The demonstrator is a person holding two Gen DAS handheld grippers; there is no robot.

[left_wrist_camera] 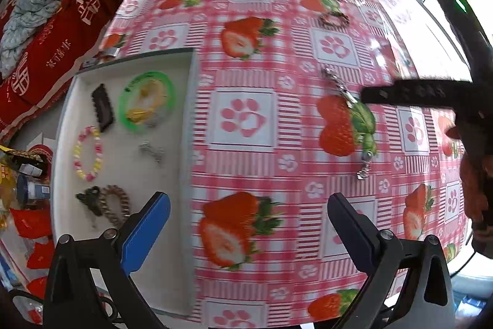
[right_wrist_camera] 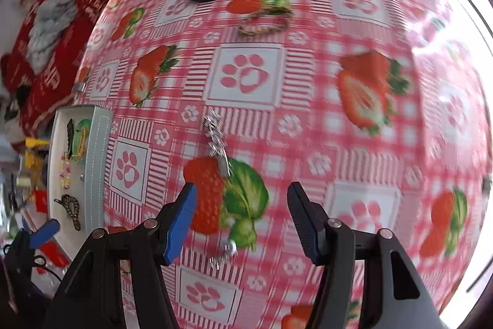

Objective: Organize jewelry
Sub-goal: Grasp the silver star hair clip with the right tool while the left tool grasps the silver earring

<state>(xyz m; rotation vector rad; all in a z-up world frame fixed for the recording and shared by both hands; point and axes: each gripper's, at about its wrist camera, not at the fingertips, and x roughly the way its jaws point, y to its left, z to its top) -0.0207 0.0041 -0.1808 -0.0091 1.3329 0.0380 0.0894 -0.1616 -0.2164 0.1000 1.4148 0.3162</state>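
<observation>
Table [left_wrist_camera: 252,144]: round, glossy pink checked cloth with strawberry and paw prints; broad bare cloth lies between tray and chain.
Tray [left_wrist_camera: 192,125]: white, shallow, straight-walled, at the table's left edge; holds a green ring [left_wrist_camera: 146,100], a pastel bead bracelet [left_wrist_camera: 87,153] and other pieces.
Silver chain [right_wrist_camera: 220,144]: thin, linked, glinting, stretched on the cloth well right of the tray; lower end blurred, possibly a clasp.
Left gripper [left_wrist_camera: 248,224]: jaws spread, empty, just right of the tray.
Right gripper [right_wrist_camera: 242,215]: jaws spread, straddling the chain.
</observation>
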